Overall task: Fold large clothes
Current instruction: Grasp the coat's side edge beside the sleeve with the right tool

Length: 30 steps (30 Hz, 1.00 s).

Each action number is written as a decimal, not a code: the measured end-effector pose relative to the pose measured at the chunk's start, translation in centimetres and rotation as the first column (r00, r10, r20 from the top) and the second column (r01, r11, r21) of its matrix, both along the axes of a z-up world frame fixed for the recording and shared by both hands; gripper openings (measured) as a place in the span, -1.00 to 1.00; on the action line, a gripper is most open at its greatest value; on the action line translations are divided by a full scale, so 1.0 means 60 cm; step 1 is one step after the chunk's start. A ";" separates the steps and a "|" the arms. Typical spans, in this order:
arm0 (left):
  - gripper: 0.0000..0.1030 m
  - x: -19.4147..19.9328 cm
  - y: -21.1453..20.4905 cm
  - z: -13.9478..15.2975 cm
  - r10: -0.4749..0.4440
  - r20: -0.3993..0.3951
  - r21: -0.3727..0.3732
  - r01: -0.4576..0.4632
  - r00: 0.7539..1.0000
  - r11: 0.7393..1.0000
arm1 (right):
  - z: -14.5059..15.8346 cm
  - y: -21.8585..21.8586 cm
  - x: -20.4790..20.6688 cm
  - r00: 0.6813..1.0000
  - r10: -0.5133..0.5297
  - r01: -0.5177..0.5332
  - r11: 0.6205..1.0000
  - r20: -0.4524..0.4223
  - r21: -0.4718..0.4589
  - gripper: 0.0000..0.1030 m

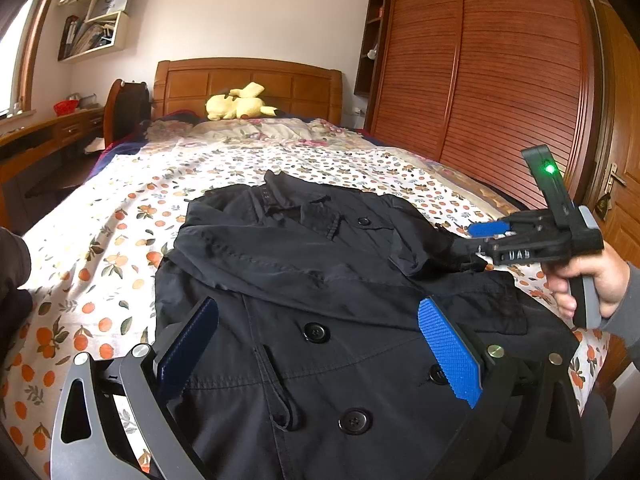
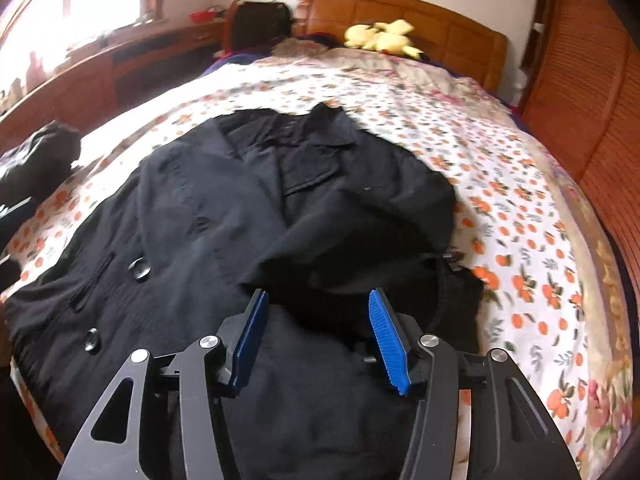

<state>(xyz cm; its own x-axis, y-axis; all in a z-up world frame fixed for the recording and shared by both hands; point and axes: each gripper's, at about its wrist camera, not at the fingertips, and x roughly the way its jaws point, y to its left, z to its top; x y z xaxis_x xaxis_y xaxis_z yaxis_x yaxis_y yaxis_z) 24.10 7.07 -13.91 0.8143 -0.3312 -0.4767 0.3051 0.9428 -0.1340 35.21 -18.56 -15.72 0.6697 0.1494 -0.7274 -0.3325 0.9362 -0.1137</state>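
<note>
A black double-breasted coat (image 1: 320, 264) lies face up on the flower-print bed, collar toward the headboard. Both of its sleeves are folded across the chest. My left gripper (image 1: 318, 308) hovers open over the coat's buttoned front, and its blue pads (image 1: 448, 352) touch no cloth. My right gripper (image 1: 474, 238), held by a hand at the right, stands at the coat's right shoulder by the folded sleeve's end. In the right wrist view the right gripper (image 2: 317, 296) is open above the coat (image 2: 248, 216), and the pads press on nothing.
A yellow plush toy (image 1: 238, 106) lies by the wooden headboard (image 1: 248, 80). A slatted wardrobe (image 1: 500, 72) runs along the bed's right side. A desk (image 1: 48, 132) and a chair stand at the left. Another dark garment (image 2: 36, 160) lies on the bed's left edge.
</note>
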 end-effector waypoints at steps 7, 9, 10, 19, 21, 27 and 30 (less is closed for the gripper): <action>0.96 0.001 0.000 -0.001 0.006 -0.001 0.008 -0.006 1.000 1.000 | -0.003 -0.081 0.047 0.988 -0.155 0.155 0.988 0.011 0.010 0.20; 0.95 0.003 0.001 -0.001 0.007 -0.001 0.007 -0.007 1.000 1.000 | -0.014 -0.103 0.061 0.981 -0.194 0.194 0.981 -0.005 0.015 0.25; 0.95 0.003 0.002 -0.001 0.008 -0.001 0.007 -0.008 1.000 1.000 | -0.021 -0.111 0.067 0.978 -0.210 0.210 0.977 -0.017 0.019 0.25; 0.96 0.006 0.005 -0.003 0.012 -0.005 0.015 -0.012 1.000 1.000 | -0.098 -0.154 0.107 0.946 -0.276 0.288 0.956 -0.168 0.051 0.38; 0.96 0.007 0.005 -0.004 0.012 -0.007 0.017 -0.012 1.000 1.000 | -0.113 -0.160 0.113 0.939 -0.272 0.293 0.953 -0.212 0.074 0.38; 0.96 0.002 0.005 -0.004 0.012 -0.005 0.029 -0.011 1.000 1.000 | -0.119 -0.161 0.111 0.938 -0.256 0.281 0.956 -0.234 0.083 -0.38; 0.96 -0.006 0.012 -0.005 0.017 -0.003 0.037 -0.017 1.000 0.999 | -0.097 -0.152 0.093 0.953 -0.266 0.272 0.962 -0.142 0.029 -0.76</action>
